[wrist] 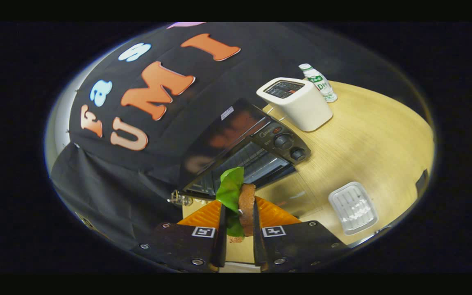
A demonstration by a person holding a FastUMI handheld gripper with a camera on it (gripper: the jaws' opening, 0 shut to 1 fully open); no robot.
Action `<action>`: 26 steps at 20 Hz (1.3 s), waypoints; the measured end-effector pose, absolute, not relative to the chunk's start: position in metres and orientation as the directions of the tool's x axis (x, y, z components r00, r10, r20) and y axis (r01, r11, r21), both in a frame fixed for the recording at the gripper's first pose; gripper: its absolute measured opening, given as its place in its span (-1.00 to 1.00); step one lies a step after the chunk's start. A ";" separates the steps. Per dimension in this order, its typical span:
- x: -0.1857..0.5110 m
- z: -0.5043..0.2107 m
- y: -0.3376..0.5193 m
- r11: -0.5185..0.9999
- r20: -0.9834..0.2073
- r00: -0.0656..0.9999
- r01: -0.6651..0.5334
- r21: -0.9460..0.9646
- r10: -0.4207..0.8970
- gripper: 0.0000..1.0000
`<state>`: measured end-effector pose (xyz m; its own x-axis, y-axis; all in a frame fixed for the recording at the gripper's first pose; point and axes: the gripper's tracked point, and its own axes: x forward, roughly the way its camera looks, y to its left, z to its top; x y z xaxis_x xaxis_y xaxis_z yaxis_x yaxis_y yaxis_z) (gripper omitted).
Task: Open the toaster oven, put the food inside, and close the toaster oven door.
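My gripper is shut on a sandwich, a brown bread slice with a green lettuce leaf sticking out toward the oven. Both orange fingers press its sides. Just beyond the sandwich stands the black toaster oven on the wooden table. Its door hangs open and down, and the wire rack inside shows. Two knobs sit on its control panel.
A white pop-up toaster stands beyond the oven, with a small white bottle behind it. A silver ridged tray lies on the table to the right of my fingers. Black cloth hangs behind and left of the oven.
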<state>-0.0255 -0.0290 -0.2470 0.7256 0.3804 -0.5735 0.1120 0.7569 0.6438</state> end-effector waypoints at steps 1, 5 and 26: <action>-0.019 -0.253 -0.024 0.715 -0.543 0.750 0.138 0.686 0.376 -0.46; 0.014 -0.282 -0.019 0.597 -0.475 0.824 0.222 0.771 0.308 -0.46; 0.122 -0.356 0.044 0.299 -0.397 0.900 0.335 0.894 0.180 -0.32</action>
<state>0.1222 0.0442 -0.3560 0.8998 0.1801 -0.3975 0.3348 0.2992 0.8935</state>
